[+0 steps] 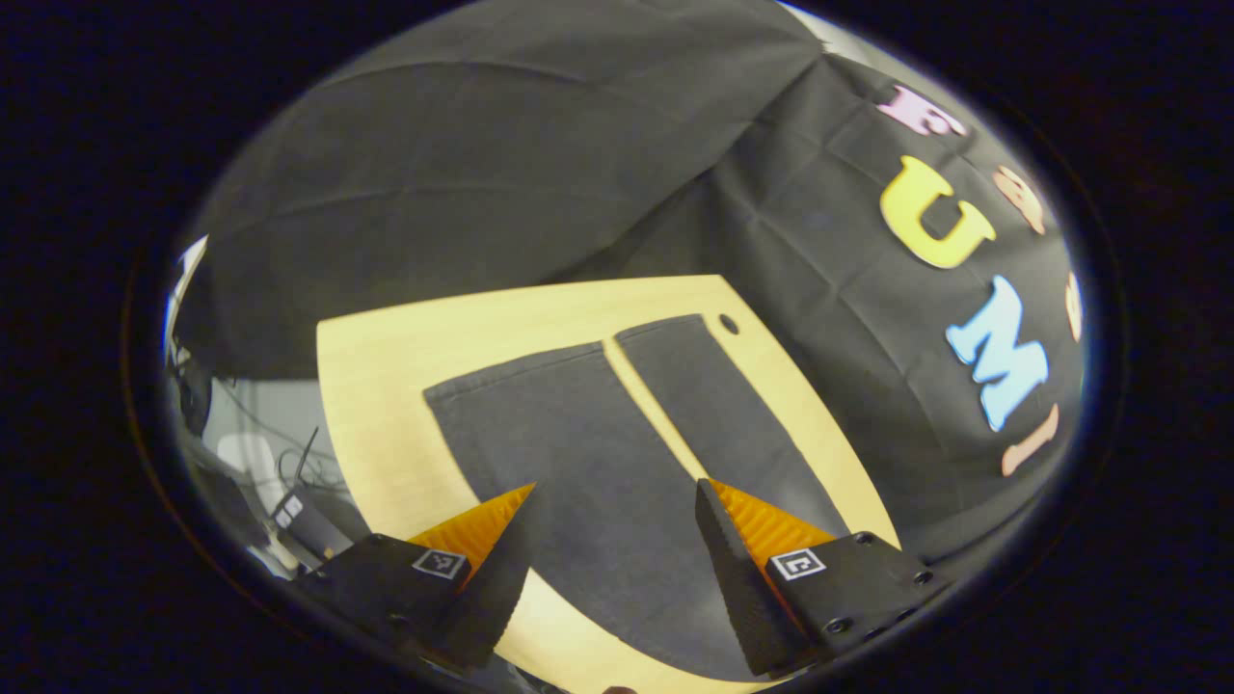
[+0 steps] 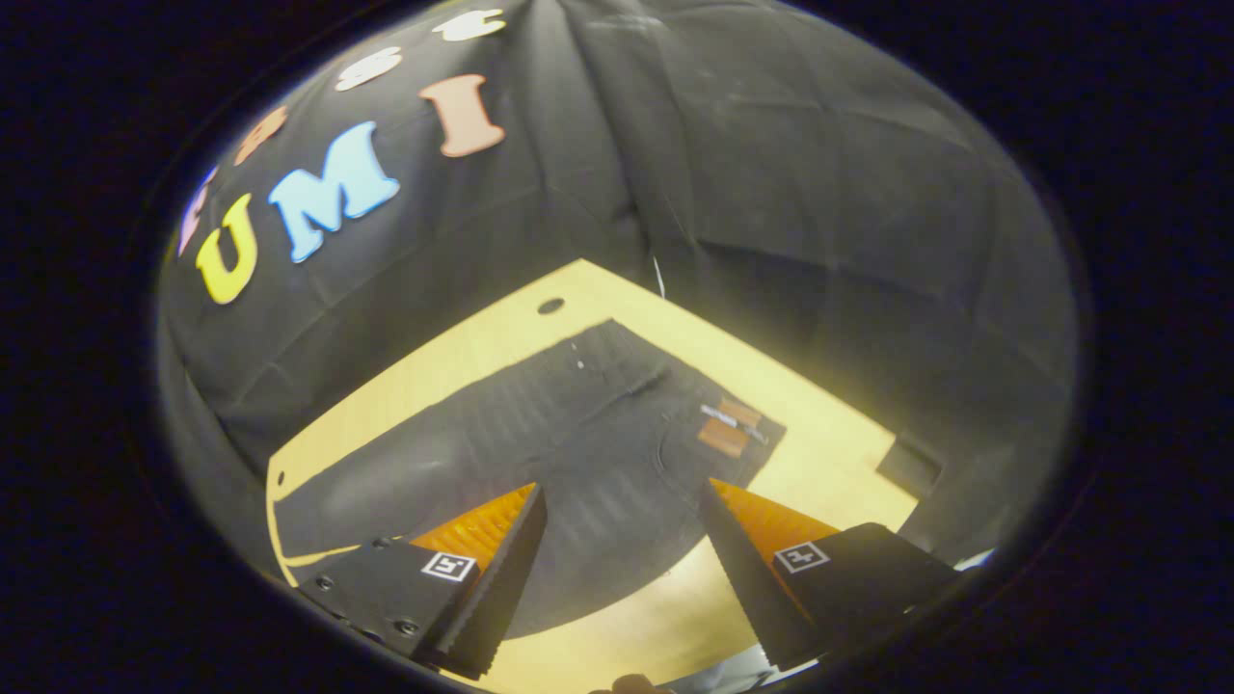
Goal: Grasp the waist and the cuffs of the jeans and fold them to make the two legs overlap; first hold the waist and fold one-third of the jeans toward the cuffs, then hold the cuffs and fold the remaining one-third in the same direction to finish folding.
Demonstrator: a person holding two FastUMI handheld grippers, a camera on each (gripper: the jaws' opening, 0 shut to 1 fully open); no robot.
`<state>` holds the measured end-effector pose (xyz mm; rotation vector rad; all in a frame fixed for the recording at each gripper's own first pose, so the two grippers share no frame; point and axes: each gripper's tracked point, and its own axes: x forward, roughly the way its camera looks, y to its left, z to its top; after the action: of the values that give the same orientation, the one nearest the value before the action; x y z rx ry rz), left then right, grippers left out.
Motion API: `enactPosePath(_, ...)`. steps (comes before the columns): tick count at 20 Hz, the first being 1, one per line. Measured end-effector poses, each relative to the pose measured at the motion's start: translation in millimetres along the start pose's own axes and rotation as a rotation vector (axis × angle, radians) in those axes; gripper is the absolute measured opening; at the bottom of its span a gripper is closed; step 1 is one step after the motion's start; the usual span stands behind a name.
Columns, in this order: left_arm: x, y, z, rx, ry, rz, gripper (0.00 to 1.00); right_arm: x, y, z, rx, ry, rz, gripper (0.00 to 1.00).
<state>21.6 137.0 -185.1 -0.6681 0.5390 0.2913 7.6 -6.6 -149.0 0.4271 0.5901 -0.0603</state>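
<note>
Left gripper view: left gripper [image 1: 613, 506] wide apart, empty, poised over the leg end of the jeans [image 1: 617, 453]. Legs running straight ahead to the cuffs, side by side, a thin gap between (not yet overlapped). Right gripper view: right gripper [image 2: 625, 509] likewise spread, nothing held, above the waist end, leather patch [image 2: 729, 427] ahead and right. Long axis probably between the two grippers. Beneath, pale wooden table [image 2: 453, 352]; farther off, black cloth wall [image 2: 791, 173].

The jeans [image 1: 578, 453] lie flat on the bench [image 1: 386, 386], legs side by side with a gap between; their cuffs reach near the far edge; the waist [image 2: 733, 424] lies toward a bench corner.
</note>
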Motion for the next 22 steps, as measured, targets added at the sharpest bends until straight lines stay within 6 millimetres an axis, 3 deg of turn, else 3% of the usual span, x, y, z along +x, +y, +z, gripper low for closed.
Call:
enactPosePath(4,25.6,60.4,0.8,-0.185,0.062,0.094,0.99,17.6,-27.3,-22.3,0.137,0.106,-0.034,0.96)
enactPosePath(8,39.8,81.6,-4.0,-0.310,0.089,0.140,0.99,35.2,-47.8,-33.1,0.314,0.180,-0.050,0.96)
enactPosePath(13,52.4,90.3,1.8,-0.329,0.086,0.162,0.99,49.5,-69.7,-31.8,0.401,0.169,-0.098,0.96)
enactPosePath(17,62.5,85.9,8.8,-0.337,0.081,0.132,0.98,61.3,-79.7,-33.3,0.482,0.152,-0.114,0.96)
enactPosePath(21,72.5,74.8,11.7,-0.335,0.077,0.075,0.96,71.6,-60.2,-28.9,0.501,0.144,-0.059,0.97)
enactPosePath(22,73.9,67.7,12.9,-0.339,0.076,0.056,0.96,76.9,-49.0,-28.1,0.502,0.154,-0.032,0.92)
